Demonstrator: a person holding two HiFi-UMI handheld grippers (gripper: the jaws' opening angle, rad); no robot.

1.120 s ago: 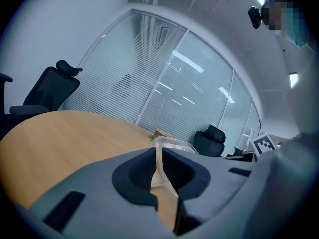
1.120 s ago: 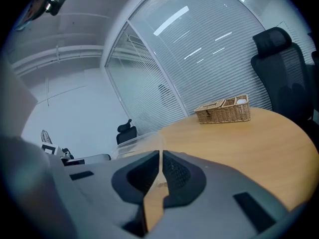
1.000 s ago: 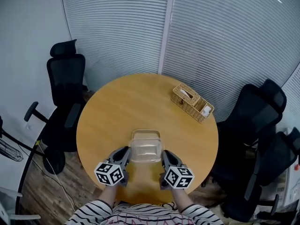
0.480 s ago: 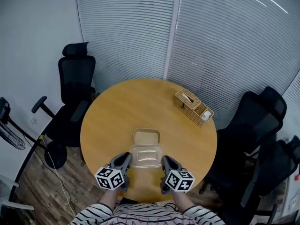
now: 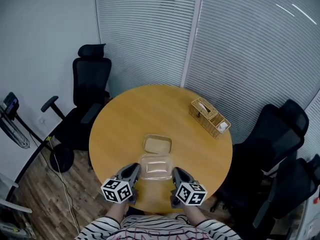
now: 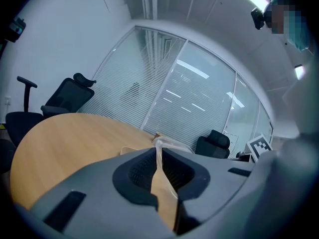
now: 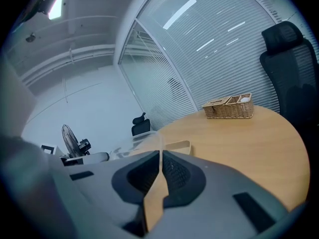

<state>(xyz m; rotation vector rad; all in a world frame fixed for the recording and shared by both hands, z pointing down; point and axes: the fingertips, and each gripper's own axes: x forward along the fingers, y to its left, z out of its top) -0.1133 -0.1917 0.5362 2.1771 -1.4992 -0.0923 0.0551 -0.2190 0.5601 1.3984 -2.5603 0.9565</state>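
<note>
A clear plastic lid [image 5: 155, 167] hangs just above the round wooden table [image 5: 125, 119], held by its two short sides. My left gripper [image 5: 134, 171] is shut on the lid's left rim, and my right gripper [image 5: 175, 173] is shut on its right rim. In the left gripper view the lid's thin edge [image 6: 166, 143] runs between the closed jaws of the left gripper [image 6: 159, 156]. The right gripper [image 7: 160, 158] pinches the lid [image 7: 142, 138] the same way. A shallow tan container [image 5: 157, 144] sits uncovered on the table just beyond the lid, also seen as the container [image 7: 177, 147].
A wicker basket [image 5: 209, 117] with small items stands at the table's far right edge, the same basket [image 7: 229, 107] in the right gripper view. Black office chairs [image 5: 89, 84] ring the table. Blinds-covered glass walls stand behind. A fan [image 7: 72, 136] stands at the left.
The clear lid has come off the tan container and moved toward the person in both grippers. The container now lies uncovered on the table.
</note>
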